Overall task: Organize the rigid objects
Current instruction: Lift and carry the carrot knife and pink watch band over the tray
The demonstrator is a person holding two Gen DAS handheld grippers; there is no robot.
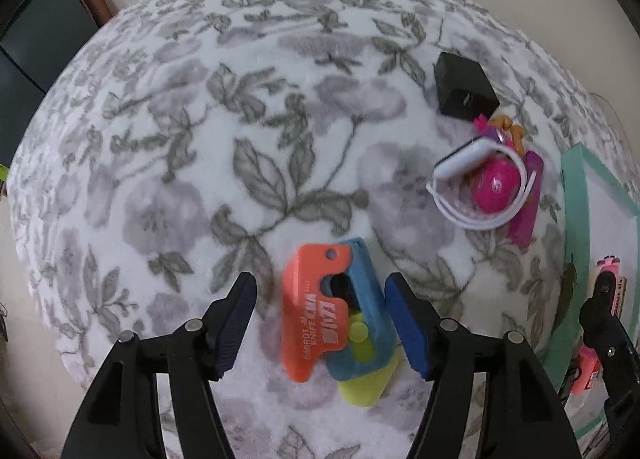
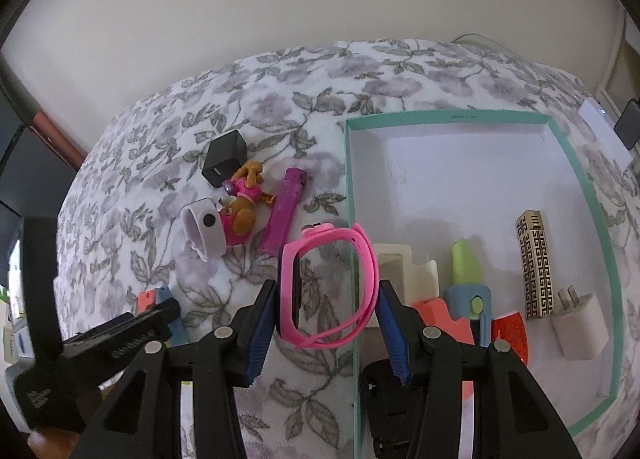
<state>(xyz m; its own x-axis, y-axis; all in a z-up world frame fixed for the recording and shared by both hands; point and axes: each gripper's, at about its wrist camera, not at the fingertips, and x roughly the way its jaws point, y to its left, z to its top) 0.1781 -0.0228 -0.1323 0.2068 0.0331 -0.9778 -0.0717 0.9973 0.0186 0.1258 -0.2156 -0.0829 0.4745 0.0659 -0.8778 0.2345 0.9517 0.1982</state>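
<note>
L claw [image 1: 320, 323] is hanging spread around the orange-blue toy knife [image 1: 340, 315] on the bed [image 1: 200, 139], pads not pressing yet; next: clench, lift. R claw [image 2: 326, 299] is gripping the pink watch band [image 2: 328, 287], w/ the box [image 2: 576, 179] at 3 o'clock.

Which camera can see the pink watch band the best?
The right wrist camera. The pink watch band sits whole and close between the right gripper's blue pads, which hold it beside the teal box. The left wrist camera shows only a pink scrap at its right edge behind a black finger, too hidden to name.
</note>
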